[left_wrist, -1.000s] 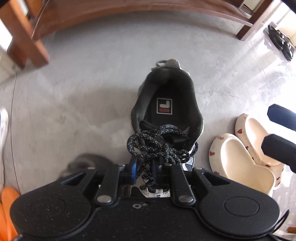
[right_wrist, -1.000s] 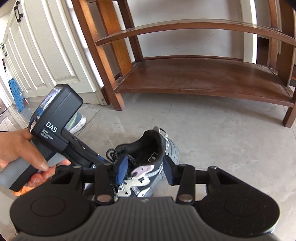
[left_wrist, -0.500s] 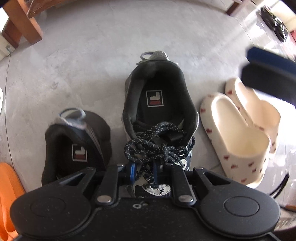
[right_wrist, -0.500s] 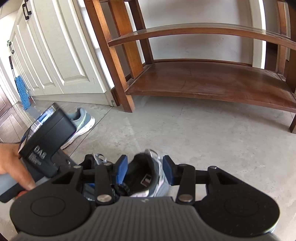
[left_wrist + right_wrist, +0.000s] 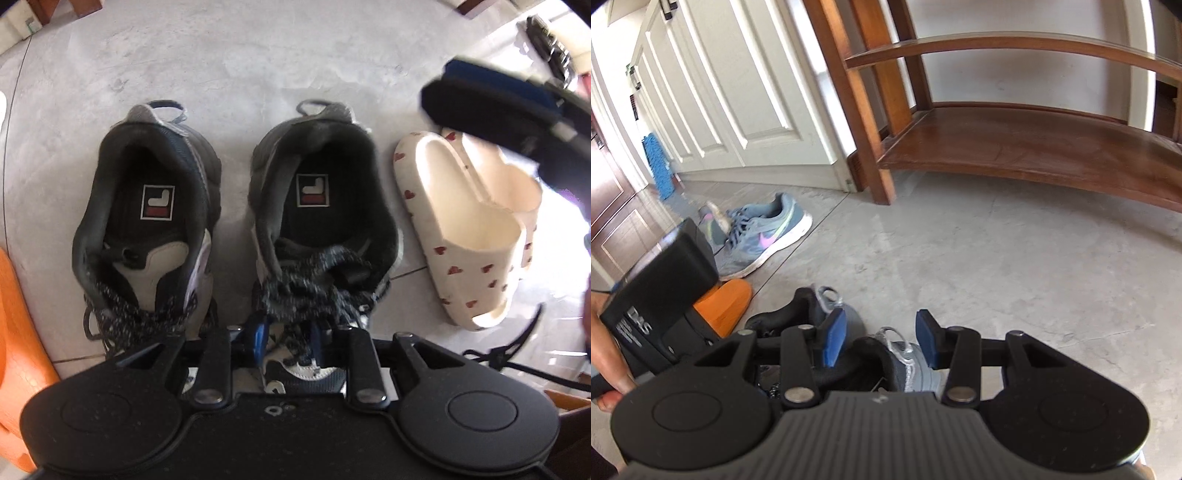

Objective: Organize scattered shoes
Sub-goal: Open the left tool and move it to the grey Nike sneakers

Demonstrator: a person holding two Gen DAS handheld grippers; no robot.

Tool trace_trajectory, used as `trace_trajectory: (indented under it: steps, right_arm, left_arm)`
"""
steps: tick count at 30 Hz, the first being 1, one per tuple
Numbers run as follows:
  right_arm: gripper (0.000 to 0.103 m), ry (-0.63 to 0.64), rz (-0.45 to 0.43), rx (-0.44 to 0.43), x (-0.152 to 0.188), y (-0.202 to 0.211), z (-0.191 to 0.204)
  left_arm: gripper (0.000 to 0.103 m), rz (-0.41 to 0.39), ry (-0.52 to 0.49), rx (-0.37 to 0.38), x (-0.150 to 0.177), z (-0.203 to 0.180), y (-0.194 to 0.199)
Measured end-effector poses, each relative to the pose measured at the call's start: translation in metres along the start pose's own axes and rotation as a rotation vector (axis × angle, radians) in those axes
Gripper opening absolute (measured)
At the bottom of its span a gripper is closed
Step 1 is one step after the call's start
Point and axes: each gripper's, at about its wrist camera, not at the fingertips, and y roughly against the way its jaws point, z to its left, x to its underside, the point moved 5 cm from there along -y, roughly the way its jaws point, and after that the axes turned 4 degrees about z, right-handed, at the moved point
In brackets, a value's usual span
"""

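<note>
Black sneaker (image 5: 314,221): toe end between the left gripper's (image 5: 286,339) pads, standing on the floor beside its mate.

Left jaws stand closed on the laced forefoot of this sneaker; the left gripper points steeply down over it. Judged a padded, flexible shoe of moderate weight; loose laces (image 5: 314,280) give poor purchase, so the firmer tongue or collar rim is the sounder hold. The second black sneaker (image 5: 147,221) stands parallel on its left, heels away from the camera. Cream heart-print slides (image 5: 469,236) sit just beside on the right. The right gripper (image 5: 881,341) hovers above the sneakers, jaws apart, empty. Farther off, a grey running shoe (image 5: 764,236) lies apart near the door.
</note>
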Motion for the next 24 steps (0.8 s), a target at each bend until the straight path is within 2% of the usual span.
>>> trace_trajectory:
  steps: [1, 2, 8, 10, 14, 17, 20, 24]
  right_arm:
    - [0.046, 0.006, 0.001, -0.001, 0.000, -0.001, 0.002]
    - [0.046, 0.011, 0.000, -0.001, -0.001, -0.002, 0.004]
    - [0.046, 0.053, -0.008, 0.011, -0.008, -0.006, 0.015]
    - [0.046, 0.080, 0.000, 0.012, -0.010, -0.008, 0.019]
    - [0.046, 0.140, 0.044, -0.003, -0.014, -0.015, 0.030]
    - [0.046, 0.161, 0.102, -0.045, -0.015, -0.023, 0.039]
    - [0.046, 0.225, 0.157, -0.072, -0.018, -0.029, 0.053]
    - [0.046, 0.320, 0.176, -0.089, -0.034, -0.029, 0.075]
  left_arm:
    - [0.037, -0.006, -0.002, 0.014, 0.002, 0.002, 0.005]
    - [0.041, -0.018, -0.015, 0.016, 0.004, 0.003, 0.010]
    - [0.048, -0.128, -0.150, -0.048, 0.021, 0.013, 0.046]
    - [0.049, -0.164, -0.195, -0.069, 0.027, 0.016, 0.058]
    - [0.057, -0.241, -0.270, -0.120, 0.037, 0.024, 0.083]
    - [0.063, -0.337, -0.220, -0.227, 0.040, 0.053, 0.101]
    - [0.064, -0.455, -0.143, -0.348, 0.047, 0.093, 0.120]
    - [0.064, -0.600, 0.018, -0.439, 0.060, 0.150, 0.138]
